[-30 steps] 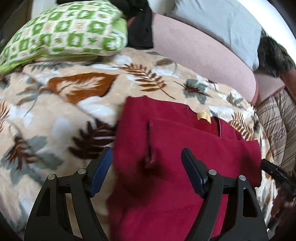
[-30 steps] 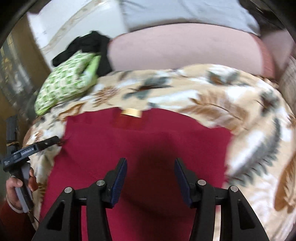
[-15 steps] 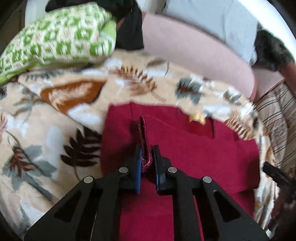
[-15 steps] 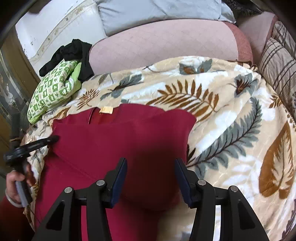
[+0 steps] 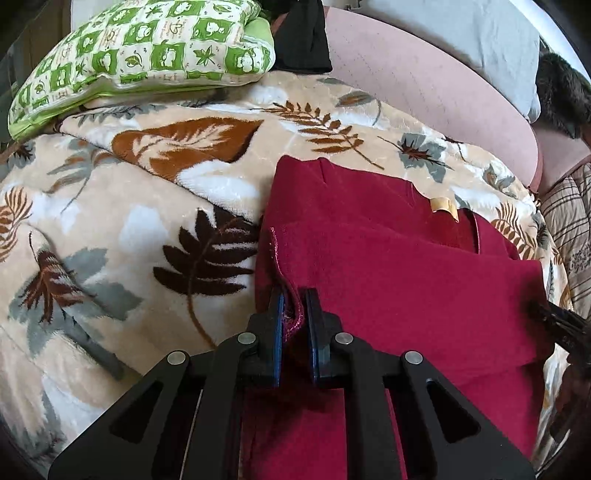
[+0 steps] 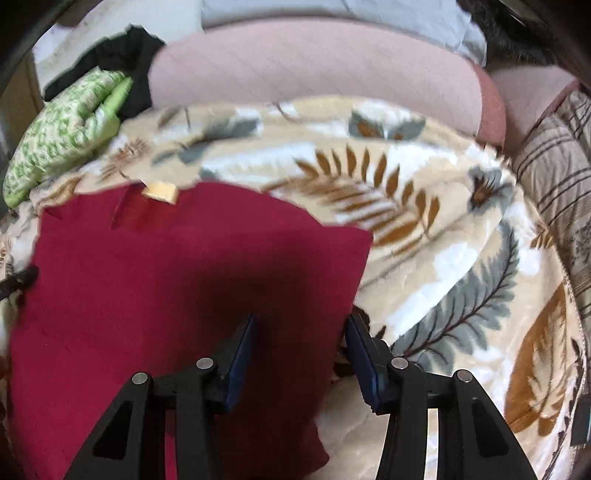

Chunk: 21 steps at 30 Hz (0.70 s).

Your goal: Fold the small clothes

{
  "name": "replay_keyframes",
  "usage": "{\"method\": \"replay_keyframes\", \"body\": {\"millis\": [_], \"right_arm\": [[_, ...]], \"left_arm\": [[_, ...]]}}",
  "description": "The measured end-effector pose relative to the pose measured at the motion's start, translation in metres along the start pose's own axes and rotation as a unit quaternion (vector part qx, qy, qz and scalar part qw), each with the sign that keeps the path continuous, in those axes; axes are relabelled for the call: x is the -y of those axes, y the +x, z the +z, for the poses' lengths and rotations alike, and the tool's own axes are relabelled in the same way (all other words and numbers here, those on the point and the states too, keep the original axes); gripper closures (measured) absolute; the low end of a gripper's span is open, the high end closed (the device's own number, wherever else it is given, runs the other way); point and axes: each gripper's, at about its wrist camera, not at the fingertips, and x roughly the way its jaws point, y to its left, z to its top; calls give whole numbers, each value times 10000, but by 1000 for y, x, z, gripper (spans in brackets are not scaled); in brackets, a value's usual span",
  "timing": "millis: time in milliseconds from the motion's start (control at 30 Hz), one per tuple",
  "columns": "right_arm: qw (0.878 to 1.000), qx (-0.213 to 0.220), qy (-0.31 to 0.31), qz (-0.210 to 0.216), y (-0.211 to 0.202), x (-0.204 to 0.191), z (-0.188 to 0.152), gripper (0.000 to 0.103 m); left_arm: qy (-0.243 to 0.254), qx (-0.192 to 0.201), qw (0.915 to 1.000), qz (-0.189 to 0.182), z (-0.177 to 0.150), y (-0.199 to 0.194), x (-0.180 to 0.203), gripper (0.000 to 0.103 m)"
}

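Note:
A dark red garment lies folded on a leaf-print blanket, a tan label showing at its neck. My left gripper is shut on a raised fold of the garment's left edge. In the right wrist view the same red garment fills the lower left. My right gripper straddles its right edge with the jaws closing; cloth lies between them, but the pads are not pressing on it. The right gripper's tip also shows at the garment's far side in the left wrist view.
A green patterned pillow and a black cloth lie at the back left. A pink bolster and a grey pillow run along the back. Striped bedding lies to the right.
My left gripper has closed from wide open onto the garment's left edge and lifted a fold. My right gripper has shifted from over the garment's middle down to its right edge.

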Motion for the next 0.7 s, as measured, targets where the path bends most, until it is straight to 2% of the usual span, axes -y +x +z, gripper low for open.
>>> {"method": "replay_keyframes", "body": {"millis": [133,267,467,700], "right_arm": [[9998,206,-59,61,-23,-3,-3,55],[9990,275,-140,311,-38,-12,-15,55],[9999,91,-28,112,-13,-8,-24,54],[9986,44,375,361,-15,5,-26,53]], "left_arm": [[82,20,10000,43,0,1,0,93],[125,44,9999,65,0,1,2,93],[159,51,9998,99,-1,1,1,93],[190,57,9997,119,-2,1,1,92]]}}
